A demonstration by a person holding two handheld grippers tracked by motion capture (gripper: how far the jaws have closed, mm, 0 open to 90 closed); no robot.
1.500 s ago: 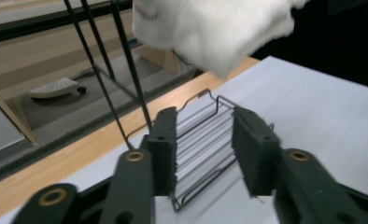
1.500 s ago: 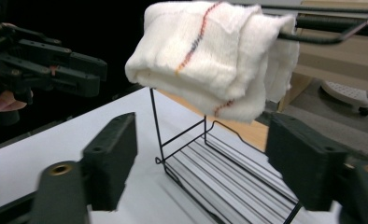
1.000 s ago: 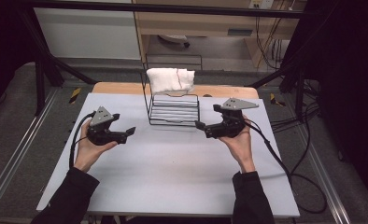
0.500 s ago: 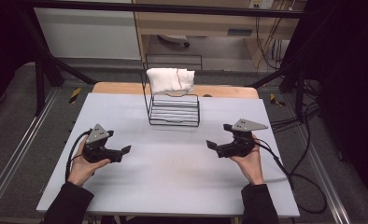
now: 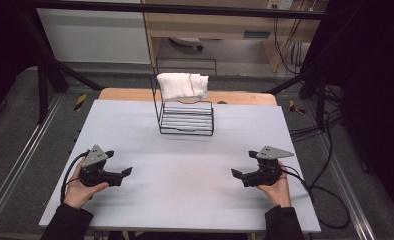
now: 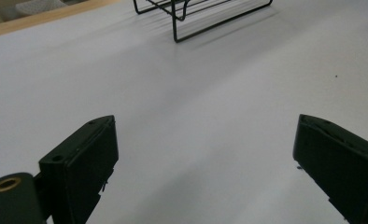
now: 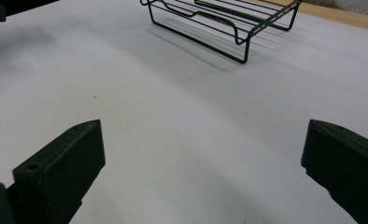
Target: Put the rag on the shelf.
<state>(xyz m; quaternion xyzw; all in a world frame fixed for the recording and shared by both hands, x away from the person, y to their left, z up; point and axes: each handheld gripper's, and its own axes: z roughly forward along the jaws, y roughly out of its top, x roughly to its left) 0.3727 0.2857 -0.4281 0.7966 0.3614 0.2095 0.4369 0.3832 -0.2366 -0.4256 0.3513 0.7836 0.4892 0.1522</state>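
We see one worktop (image 5: 185, 150), a pale grey sheet with a strip of bare wood along its far edge. It carries three things: one wire rack and two claws.

The wire rack (image 5: 186, 118) stands at the middle of the far edge. It is black, with an open base of parallel bars and an upright back frame. Its long axis runs parallel to the far edge, and its open front faces the near edge. One white folded cloth (image 5: 182, 85) is draped over the top of the back frame; the base of the rack holds nothing. In the left gripper view the corner of the rack (image 6: 191, 18) appears at the top, and in the right gripper view its base (image 7: 219, 28) appears at the top.

The left claw (image 5: 127, 171) rests low near the near-left corner, held in one hand, and points toward the middle of the worktop. Its jaws have just been opening; they now stand wide apart with bare worktop between them, so it is released.

The right claw (image 5: 233, 173) sits near the near-right corner, held in the other hand, and points toward the left claw. Its jaws also stand wide apart, released, with nothing between them.

Both claws are well apart from the rack and from each other.
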